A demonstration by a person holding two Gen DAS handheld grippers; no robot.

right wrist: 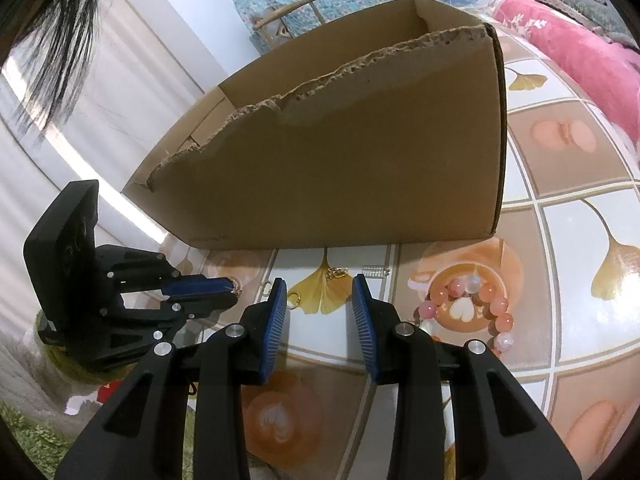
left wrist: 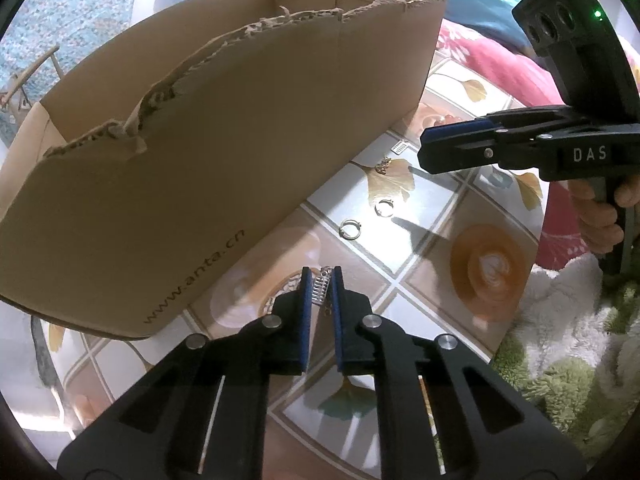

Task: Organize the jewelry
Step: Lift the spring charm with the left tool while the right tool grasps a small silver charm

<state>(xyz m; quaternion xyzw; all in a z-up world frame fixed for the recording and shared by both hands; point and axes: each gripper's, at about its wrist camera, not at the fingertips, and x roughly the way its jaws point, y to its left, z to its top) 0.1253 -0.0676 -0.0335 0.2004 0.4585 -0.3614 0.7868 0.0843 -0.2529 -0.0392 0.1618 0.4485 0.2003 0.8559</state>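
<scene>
Jewelry piece, a small silver ribbed one (left wrist: 321, 289), sits pinched between the left gripper (left wrist: 320, 280) pads, just above the tiled tabletop (left wrist: 432, 276) beside the torn cardboard box (left wrist: 224, 152). Two silver hoops (left wrist: 350, 229) lie nearby. Right gripper (right wrist: 320, 292) hovers half-spread, holding nothing, with a pink bead bracelet (right wrist: 480, 304) just beside it.

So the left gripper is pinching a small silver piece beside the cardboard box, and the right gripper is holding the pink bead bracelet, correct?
Not quite. In the right wrist view the right gripper is open and empty; the pink bead bracelet lies on the tablecloth beside it. The left gripper does pinch the small silver piece beside the cardboard box.
</scene>
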